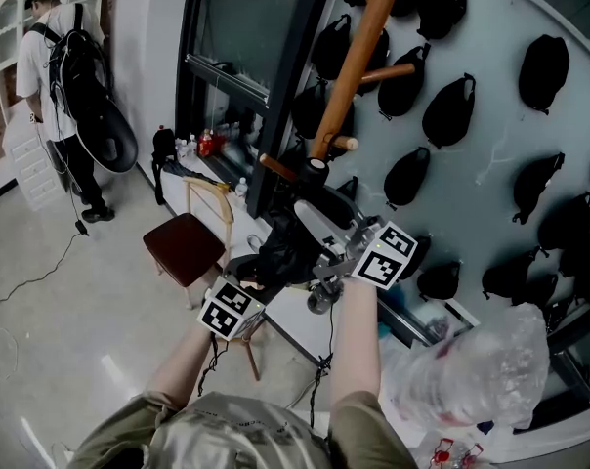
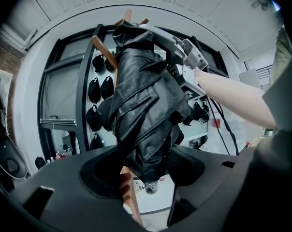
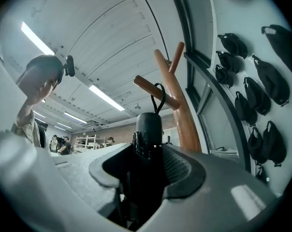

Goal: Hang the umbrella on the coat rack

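Observation:
A folded black umbrella (image 1: 280, 255) hangs between my two grippers in front of the wooden coat rack (image 1: 346, 74). My left gripper (image 2: 148, 166) is shut on the canopy's lower end (image 2: 145, 105), just above the clear tip (image 2: 151, 186). My right gripper (image 3: 146, 164) is shut on the handle end. The rounded black handle (image 3: 148, 124) stands above those jaws. Its strap loop (image 3: 159, 94) lies across a slanted peg (image 3: 153, 92) of the rack; whether it goes round the peg I cannot tell. In the head view the left gripper (image 1: 248, 289) is lower left, the right gripper (image 1: 332, 262) beside it.
Several black bags (image 1: 449, 110) hang on the pale wall behind the rack. A red-seated chair (image 1: 185, 245) and a white table (image 1: 303, 313) stand below my arms. A clear plastic bag (image 1: 471, 369) is at the lower right. A person with a backpack (image 1: 56, 71) stands far left.

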A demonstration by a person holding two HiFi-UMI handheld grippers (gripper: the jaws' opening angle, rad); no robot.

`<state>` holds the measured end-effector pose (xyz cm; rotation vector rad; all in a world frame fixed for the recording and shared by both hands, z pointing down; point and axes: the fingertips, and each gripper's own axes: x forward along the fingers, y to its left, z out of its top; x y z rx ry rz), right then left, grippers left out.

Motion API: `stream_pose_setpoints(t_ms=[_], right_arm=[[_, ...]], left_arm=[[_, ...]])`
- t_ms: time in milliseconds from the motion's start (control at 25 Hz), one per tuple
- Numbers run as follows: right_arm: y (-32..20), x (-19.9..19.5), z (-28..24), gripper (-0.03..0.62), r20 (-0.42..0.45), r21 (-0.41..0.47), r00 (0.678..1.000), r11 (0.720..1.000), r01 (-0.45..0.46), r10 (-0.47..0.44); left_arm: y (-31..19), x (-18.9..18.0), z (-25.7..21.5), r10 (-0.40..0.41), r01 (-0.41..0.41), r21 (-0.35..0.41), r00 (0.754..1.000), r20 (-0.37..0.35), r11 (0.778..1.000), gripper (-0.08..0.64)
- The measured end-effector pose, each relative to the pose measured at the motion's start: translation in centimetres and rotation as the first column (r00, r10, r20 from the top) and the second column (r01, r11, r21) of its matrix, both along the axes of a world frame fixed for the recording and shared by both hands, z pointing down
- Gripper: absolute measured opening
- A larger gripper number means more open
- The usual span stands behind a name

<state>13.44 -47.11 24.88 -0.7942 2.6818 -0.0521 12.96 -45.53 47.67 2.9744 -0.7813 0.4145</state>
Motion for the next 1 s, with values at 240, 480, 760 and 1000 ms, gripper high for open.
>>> stream_pose_setpoints(t_ms=[240,480,760,1000], right_arm=[[-0.6,0.3,1.8,0.193,0.001,-0.040,1.000,0.999,-0.029,0.029],[-0.8,0.9,2.3,0.193,0.023,-0.051,0.999,0.998,-0.046,0.048],[-1.2,1.3,3.3,0.193,-0.022,-0.028,0.994,0.994,-0.110,0.109],[-1.2,1.8,4.1,0.193,-0.054,-0.002,0.986,0.987,-0.158,0.158]], left_arm=[[0.2,0.2,1.4,0.004,-0.004,-0.030,1.000,0.006,1.000,0.265],[0.1,0.1,1.8,-0.023,0.022,-0.029,1.000,-0.001,0.999,0.282],[0.0,-0.7,3.2,-0.073,0.073,-0.001,0.997,0.023,0.997,0.326],[0.7,-1.4,3.8,-0.092,0.092,-0.002,0.995,0.023,0.996,0.356]])
